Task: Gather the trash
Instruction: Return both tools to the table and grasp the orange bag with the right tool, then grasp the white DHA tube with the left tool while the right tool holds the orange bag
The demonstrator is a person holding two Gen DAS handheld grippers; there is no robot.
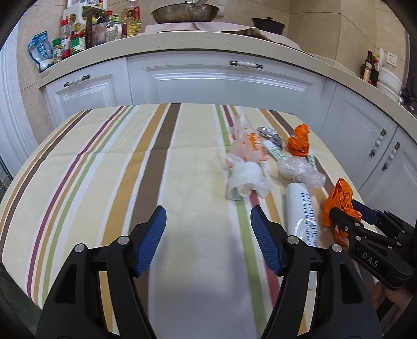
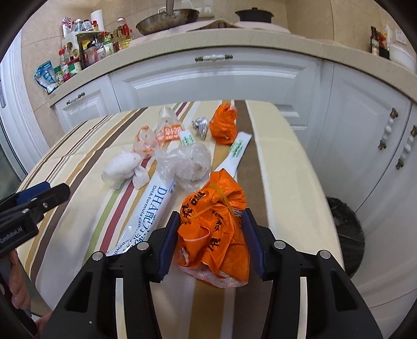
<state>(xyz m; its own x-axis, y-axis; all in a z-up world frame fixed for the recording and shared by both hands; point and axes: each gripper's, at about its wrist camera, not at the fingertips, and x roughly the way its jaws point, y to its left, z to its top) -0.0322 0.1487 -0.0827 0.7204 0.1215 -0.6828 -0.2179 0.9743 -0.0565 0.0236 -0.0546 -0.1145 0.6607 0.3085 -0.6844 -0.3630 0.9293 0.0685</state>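
Trash lies on a striped tablecloth point(image 1: 182, 167). My right gripper point(image 2: 212, 229) is shut on a crumpled orange plastic bag point(image 2: 213, 221), which also shows in the left wrist view point(image 1: 338, 206). Next to it lie a white DHA stick pack point(image 2: 148, 211), a clear plastic wad point(image 2: 187, 161), a white tissue wad point(image 2: 122, 169), a second orange bag point(image 2: 222, 125), a foil scrap point(image 2: 202, 125) and chopstick sleeves point(image 2: 237, 151). My left gripper point(image 1: 208, 221) is open and empty above bare cloth, left of the stick pack point(image 1: 302, 213).
A black-lined trash bin point(image 2: 344, 229) stands on the floor right of the table. White cabinets point(image 1: 221, 80) and a countertop with bottles point(image 1: 78, 36), a pan point(image 1: 185, 13) and a pot point(image 1: 268, 24) stand behind the table.
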